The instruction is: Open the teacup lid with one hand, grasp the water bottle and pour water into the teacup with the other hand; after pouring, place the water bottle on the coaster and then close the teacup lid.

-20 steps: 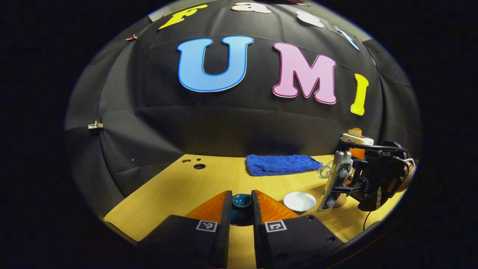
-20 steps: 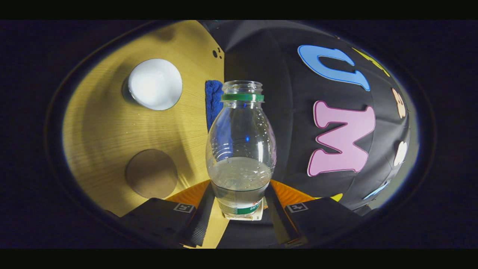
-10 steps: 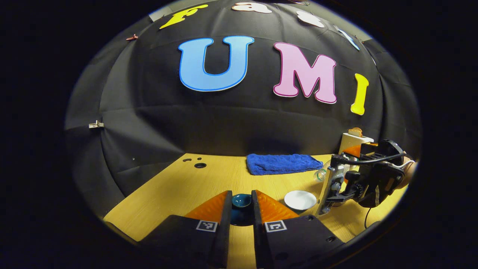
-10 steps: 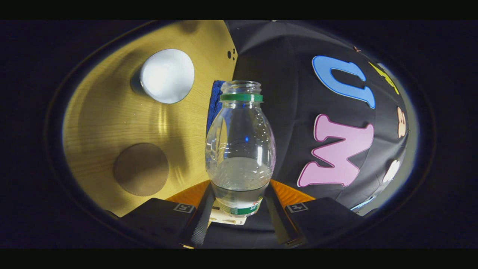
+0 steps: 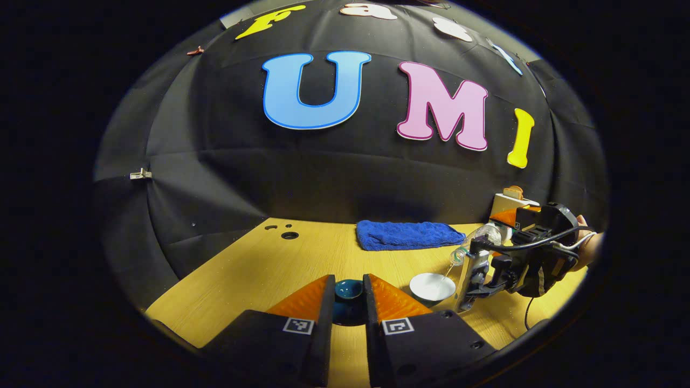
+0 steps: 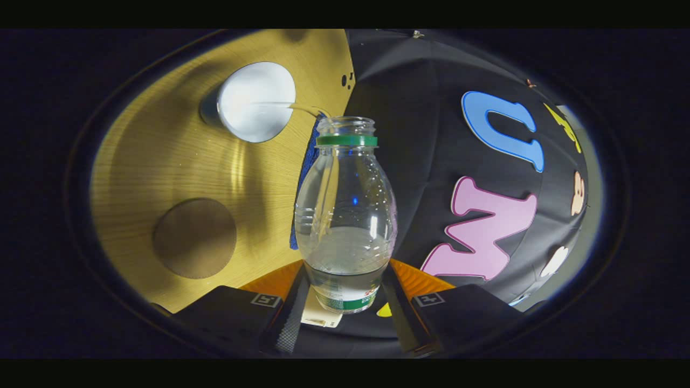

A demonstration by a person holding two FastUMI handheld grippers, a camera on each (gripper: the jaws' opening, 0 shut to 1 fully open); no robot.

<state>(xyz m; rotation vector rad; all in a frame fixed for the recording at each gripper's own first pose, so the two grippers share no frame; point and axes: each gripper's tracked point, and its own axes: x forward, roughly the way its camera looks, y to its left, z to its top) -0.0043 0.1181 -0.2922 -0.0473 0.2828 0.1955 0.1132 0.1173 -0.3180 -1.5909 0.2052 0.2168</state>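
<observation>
Left tool (image 5: 347, 302): fingers close together on the dark teal teacup lid (image 5: 348, 289), clamped from both sides and held above the desk (image 5: 302, 258), off the cup.

Right tool (image 6: 345, 302): fingers clamped on the lower body of the water bottle (image 6: 345, 215). Bottle uncapped, green neck ring, roughly a third of its water left. In the left gripper view the same tool (image 5: 488, 267) sits at far right, a hand (image 5: 587, 242) behind it, the bottle tipped with its mouth down toward the teacup (image 5: 432, 286).

Step in hand (judgement): pouring. A thin stream arcs from the bottle lip into the white teacup (image 6: 253, 101). To do it well: keep the tilt shallow so the stream stays thin, keep the mouth over the cup's middle, level the bottle before the cup nears full. The lid should stay clear, to the side.

Round brown coaster (image 6: 194, 238) lies bare on the desk, near the cup but apart from it: the bottle's next resting place.

Farther back: blue towel (image 5: 407, 235) against the booth wall.

Hard to make out:
- water level in the cup; the interior reads as flat white glare
- the bottle's base, cut off between the fingers
- the pale box-like object (image 5: 509, 202) behind the right tool; cannot identify it.
</observation>
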